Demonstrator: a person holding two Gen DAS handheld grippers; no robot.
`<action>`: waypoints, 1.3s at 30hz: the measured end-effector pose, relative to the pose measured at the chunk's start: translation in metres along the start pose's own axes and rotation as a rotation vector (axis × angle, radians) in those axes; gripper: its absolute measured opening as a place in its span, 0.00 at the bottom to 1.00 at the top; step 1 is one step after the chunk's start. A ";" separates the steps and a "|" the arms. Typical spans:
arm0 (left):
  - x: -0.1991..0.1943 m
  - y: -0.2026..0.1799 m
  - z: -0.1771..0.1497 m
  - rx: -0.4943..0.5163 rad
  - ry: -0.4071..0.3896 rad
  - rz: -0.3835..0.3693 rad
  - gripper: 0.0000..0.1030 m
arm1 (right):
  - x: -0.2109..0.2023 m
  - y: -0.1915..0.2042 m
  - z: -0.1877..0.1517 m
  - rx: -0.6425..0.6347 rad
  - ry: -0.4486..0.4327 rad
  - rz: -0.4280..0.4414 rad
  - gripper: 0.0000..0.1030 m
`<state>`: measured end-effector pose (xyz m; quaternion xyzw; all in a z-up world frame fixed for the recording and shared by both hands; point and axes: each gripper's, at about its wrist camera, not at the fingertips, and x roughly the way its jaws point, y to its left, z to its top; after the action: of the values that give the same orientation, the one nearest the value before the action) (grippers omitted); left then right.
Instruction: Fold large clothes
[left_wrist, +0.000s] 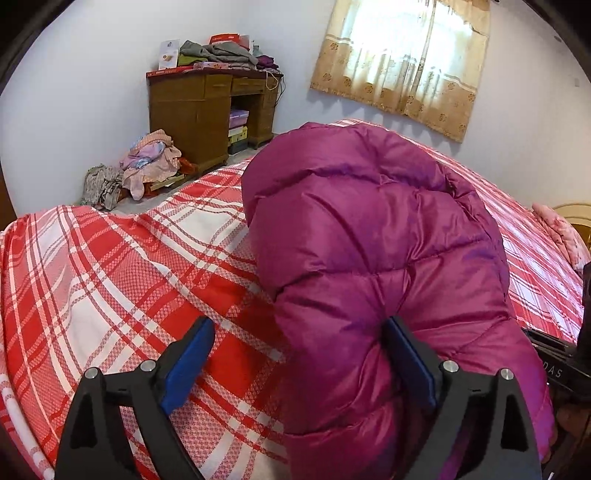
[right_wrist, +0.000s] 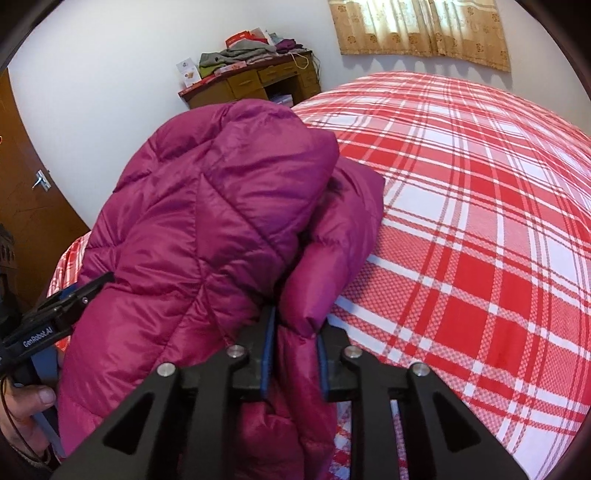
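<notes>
A puffy magenta quilted jacket (left_wrist: 369, 229) lies bundled in a folded heap on the red and white plaid bed cover (left_wrist: 110, 277). My left gripper (left_wrist: 299, 347) stands wide open at the heap's near left edge. Its right finger (left_wrist: 406, 354) presses into the fabric and its left finger (left_wrist: 192, 354) hovers over the bare cover. In the right wrist view the jacket (right_wrist: 207, 221) fills the left half. My right gripper (right_wrist: 295, 343) has a thick fold of the jacket's near right edge between its blue pads, which touch it on both sides. The left gripper (right_wrist: 74, 295) shows at the far left, held by a hand (right_wrist: 33, 398).
Plaid cover (right_wrist: 480, 221) stretches wide to the right of the jacket. A wooden desk (left_wrist: 199, 110) piled with clothes stands against the far wall, with a heap of garments (left_wrist: 147, 166) on the floor beside it. A curtained window (left_wrist: 406, 62), pink pillow (left_wrist: 561, 229) and brown door (right_wrist: 29, 184) surround the bed.
</notes>
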<state>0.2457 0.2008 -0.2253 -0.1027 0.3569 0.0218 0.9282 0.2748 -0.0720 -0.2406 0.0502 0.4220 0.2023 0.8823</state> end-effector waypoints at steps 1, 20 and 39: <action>0.000 0.000 0.000 -0.001 0.001 0.001 0.91 | 0.000 0.000 -0.001 0.003 0.000 -0.003 0.27; 0.004 0.000 0.002 -0.007 0.014 0.018 0.94 | 0.003 0.006 -0.002 -0.018 0.006 -0.071 0.33; -0.189 -0.019 0.021 0.038 -0.281 0.016 0.94 | -0.169 0.062 0.001 -0.036 -0.259 -0.136 0.74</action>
<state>0.1204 0.1928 -0.0807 -0.0784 0.2248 0.0367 0.9706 0.1607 -0.0825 -0.1016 0.0313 0.3036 0.1416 0.9417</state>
